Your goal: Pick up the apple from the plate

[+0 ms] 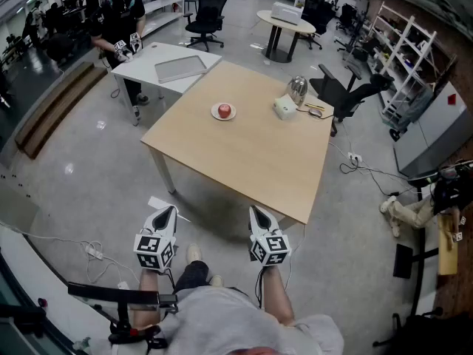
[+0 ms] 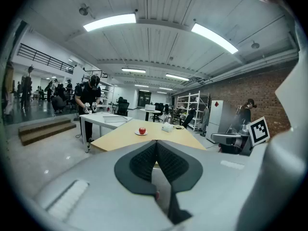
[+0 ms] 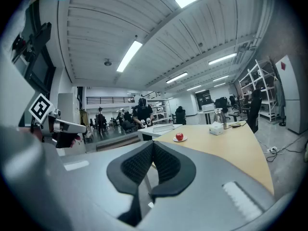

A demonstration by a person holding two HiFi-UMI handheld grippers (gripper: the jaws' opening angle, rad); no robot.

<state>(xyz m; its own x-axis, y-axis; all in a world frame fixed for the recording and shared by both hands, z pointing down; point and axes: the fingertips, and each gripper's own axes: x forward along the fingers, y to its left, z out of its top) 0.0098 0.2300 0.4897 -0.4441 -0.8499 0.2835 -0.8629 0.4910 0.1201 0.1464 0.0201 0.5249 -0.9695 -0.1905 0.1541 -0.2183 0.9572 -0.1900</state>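
Observation:
A red apple (image 1: pixel 225 110) sits on a small white plate (image 1: pixel 216 114) toward the far side of a light wooden table (image 1: pixel 244 161). It also shows far ahead as the apple (image 2: pixel 142 130) in the left gripper view and the apple (image 3: pixel 179 136) in the right gripper view. My left gripper (image 1: pixel 168 211) and right gripper (image 1: pixel 256 212) are held side by side off the table's near edge, well short of the plate. Both have their jaws shut together with nothing between them, the left gripper (image 2: pixel 156 142) and right gripper (image 3: pixel 152 143) pointing toward the table.
On the table's far right stand a white tissue box (image 1: pixel 284 108), a metal kettle (image 1: pixel 297 89) and some pens. A white desk (image 1: pixel 166 66) with a person working at it adjoins the far left corner. Office chairs (image 1: pixel 346 95), shelving and floor cables surround the table.

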